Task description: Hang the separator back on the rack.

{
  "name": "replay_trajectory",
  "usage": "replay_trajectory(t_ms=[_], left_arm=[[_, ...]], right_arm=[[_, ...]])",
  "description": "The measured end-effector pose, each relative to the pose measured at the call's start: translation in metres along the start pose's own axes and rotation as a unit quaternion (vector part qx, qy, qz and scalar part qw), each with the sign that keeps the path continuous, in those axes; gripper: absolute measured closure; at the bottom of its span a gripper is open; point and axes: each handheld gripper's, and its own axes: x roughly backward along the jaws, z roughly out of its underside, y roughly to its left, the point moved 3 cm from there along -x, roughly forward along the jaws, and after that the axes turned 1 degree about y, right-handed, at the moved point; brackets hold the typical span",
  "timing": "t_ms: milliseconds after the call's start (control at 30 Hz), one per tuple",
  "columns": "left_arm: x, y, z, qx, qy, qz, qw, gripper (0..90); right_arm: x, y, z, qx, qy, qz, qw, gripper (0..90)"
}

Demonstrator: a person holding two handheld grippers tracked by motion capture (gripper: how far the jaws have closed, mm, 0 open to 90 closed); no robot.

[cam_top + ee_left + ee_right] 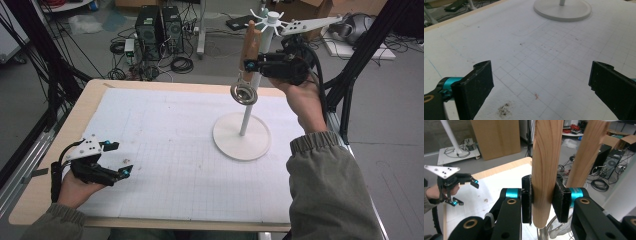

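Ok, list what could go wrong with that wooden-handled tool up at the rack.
1. The right claw grips the wooden handle near its lower end, so the tool may pivot or slip.
2. Its metal head hangs close beside the white stand's pole; a swing could knock the stand.
3. The left claw rests open, far off near the table edge, and likely could not catch a drop.
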Motion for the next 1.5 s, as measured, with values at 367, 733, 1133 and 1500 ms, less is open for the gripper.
replay_trajectory(t_ms=[367,733,1133,1500], left_arm=[[0.000,0.000,0.000,0.000,0.003,-0.002,1.0000,6.0],[0.001,-0.001,0.000,-0.001,0.003,-0.001,1.0000,6.0],[0.000,-0.002,0.000,-0.002,0.003,0.001,1.0000,6.0],[0.003,-0.001,0.000,-0.001,0.001,-0.001,1.0000,6.0]], right_arm=[[-0.002,-0.005,-0.001,-0.017,0.000,0.013,0.9998,72.3],[-0.002,-0.010,0.001,-0.033,0.003,0.030,0.9990,72.1],[0.000,-0.015,0.008,-0.044,-0.002,0.045,0.9980,71.4],[0.013,-0.012,0.013,-0.038,-0.028,0.057,0.9972,60.0]])
